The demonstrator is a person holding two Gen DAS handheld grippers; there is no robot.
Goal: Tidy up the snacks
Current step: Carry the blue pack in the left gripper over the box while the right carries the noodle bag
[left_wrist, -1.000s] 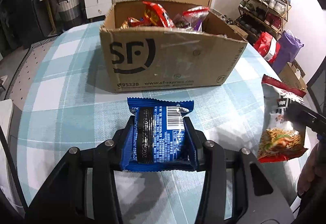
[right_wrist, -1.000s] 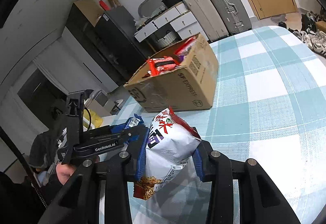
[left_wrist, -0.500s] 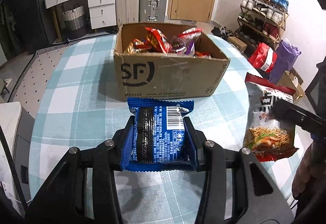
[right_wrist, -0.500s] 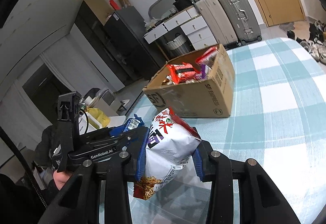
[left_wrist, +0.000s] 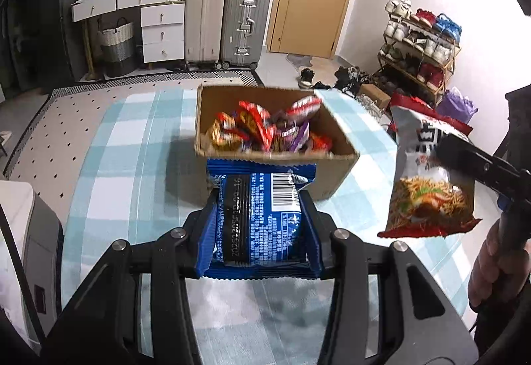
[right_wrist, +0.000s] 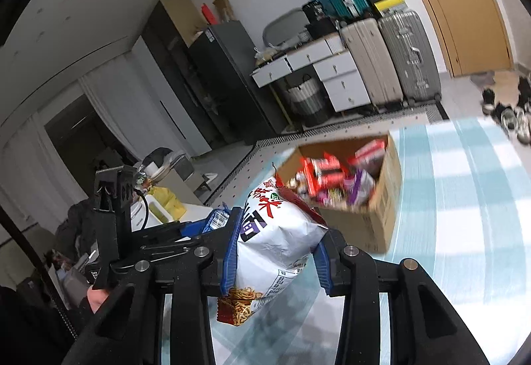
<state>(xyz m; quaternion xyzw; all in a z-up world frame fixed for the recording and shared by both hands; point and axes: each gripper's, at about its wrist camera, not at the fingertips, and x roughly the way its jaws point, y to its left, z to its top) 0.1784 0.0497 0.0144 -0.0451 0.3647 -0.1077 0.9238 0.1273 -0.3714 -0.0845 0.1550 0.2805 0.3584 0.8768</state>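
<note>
Right now my left tool [left_wrist: 259, 225] clamps the blue packet [left_wrist: 260, 219] and my right tool [right_wrist: 275, 252] the noodle bag [right_wrist: 275, 239], both above the tabletop [left_wrist: 132, 166] near the box [left_wrist: 332, 179] (light, crinkly, crushable; I grip mid-body).

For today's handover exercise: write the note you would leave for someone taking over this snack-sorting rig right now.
Left gripper: shut on the blue snack packet, held above the table, short of the cardboard box.
Right gripper: shut on the white noodle snack bag, also in the air, to the box's right.
Done: box already holds many snacks.
Left: carry both packs over the open box and release them inside.
</note>
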